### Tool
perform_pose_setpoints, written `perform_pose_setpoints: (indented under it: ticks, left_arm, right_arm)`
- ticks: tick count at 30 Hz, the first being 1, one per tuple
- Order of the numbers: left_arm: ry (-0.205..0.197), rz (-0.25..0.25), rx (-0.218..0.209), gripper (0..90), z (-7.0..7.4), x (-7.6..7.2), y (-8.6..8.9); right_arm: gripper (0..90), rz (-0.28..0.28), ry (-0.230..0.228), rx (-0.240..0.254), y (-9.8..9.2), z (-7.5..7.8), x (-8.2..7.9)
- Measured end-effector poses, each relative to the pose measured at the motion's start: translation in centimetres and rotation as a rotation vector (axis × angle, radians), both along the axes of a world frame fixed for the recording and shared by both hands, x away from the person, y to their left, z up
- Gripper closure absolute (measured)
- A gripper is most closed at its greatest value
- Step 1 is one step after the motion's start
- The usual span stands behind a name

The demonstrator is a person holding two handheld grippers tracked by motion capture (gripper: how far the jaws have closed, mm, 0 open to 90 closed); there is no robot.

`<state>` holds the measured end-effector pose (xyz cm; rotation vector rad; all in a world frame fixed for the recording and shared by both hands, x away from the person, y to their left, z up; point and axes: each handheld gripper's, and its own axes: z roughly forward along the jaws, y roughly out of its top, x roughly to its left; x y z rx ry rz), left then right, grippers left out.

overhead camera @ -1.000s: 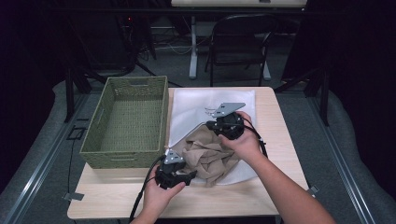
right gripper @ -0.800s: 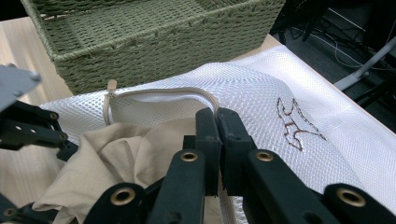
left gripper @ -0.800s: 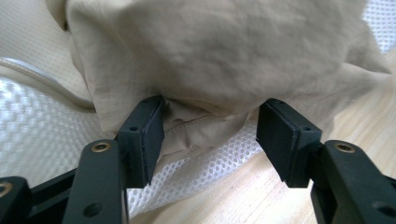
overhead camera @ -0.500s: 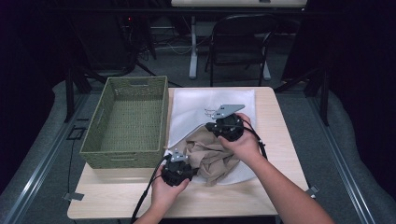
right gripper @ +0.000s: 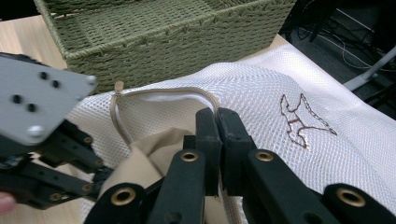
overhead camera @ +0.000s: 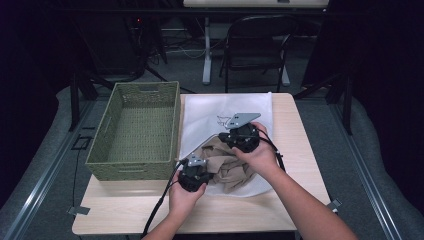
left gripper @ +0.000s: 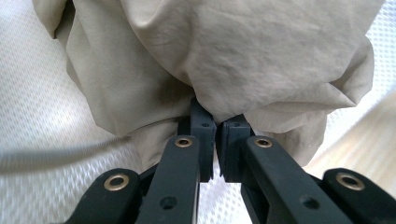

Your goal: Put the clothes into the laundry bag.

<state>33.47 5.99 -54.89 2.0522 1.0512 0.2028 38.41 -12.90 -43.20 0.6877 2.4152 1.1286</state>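
beige cloth lies crumpled at the mouth of a white mesh bag spread on the desk, just beside a green woven basket. the left gripper is seen pinched tight on a fold of the cloth at its near edge, while the right gripper is pressed together on the bag's corded rim, holding the opening up over the cloth. a slip is judged the main risk: the thin fold could be pulled out of the left jaws if it is pushed against bunched fabric, and the mesh rim could be dragged free of the right jaws if the bag is tugged while the cloth catches on it; the cloth might then be spilled back onto the desk or the bag swept toward the basket. compared with a second ago, the left gripper has been shifted a little to the right and further in under the cloth, and the right gripper has been kept at nearly the same place on the bag.
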Motion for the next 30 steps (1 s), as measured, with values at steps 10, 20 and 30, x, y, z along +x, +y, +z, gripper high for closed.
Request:
perform_pose_setpoints:
  ticks: [10,20,30]
  left_arm:
    - [-0.001,0.045,-0.005,86.9,0.0,2.3,-0.9]
    - [-0.027,0.106,-0.005,86.3,-0.8,4.5,-0.8]
    - [-0.043,0.080,-0.020,75.2,0.7,2.9,0.0]
  right_arm:
    - [87.9,0.005,-0.001,0.002,0.0,0.0,-0.1]
    - [87.9,0.006,0.002,-0.001,0.1,0.0,-0.1]
    - [87.9,-0.001,0.003,0.003,-0.1,0.0,0.1]
